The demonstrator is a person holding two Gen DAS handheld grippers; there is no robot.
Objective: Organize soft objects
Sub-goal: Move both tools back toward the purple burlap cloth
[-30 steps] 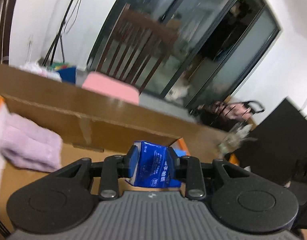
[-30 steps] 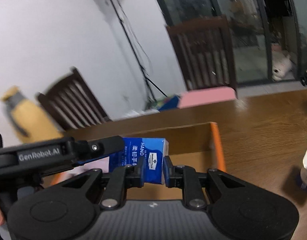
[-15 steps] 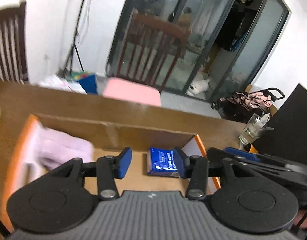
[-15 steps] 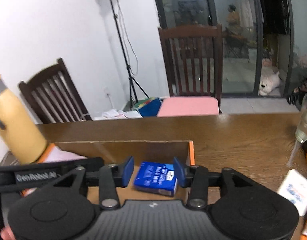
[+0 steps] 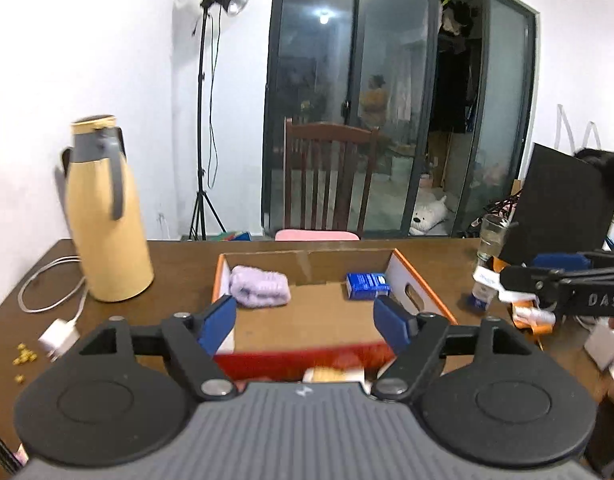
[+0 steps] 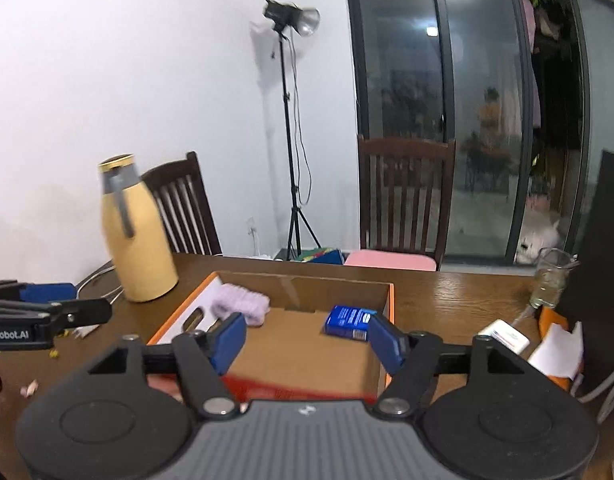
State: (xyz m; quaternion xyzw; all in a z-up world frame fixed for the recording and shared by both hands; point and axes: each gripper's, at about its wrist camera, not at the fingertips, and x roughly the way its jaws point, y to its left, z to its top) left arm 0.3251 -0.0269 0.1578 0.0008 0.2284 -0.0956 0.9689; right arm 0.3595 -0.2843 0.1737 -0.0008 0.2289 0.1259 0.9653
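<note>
Both claws have been drawn back and up from the box (image 5: 421, 280), their jaws just opened, and the blue tissue pack (image 5: 367, 286) has been left lying inside at two o'clock, the purple cloth (image 5: 259, 289) at ten. That item is judged sorted. The left claw (image 5: 305, 322) and right claw (image 6: 305, 342) are held spread wide, empty, angled down over the tabletop (image 5: 183, 276).

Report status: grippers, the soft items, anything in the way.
Left gripper and right gripper open, jaws just opening, nothing between them. Blue tissue pack and purple towel in the cardboard box. Nothing obstructing.
</note>
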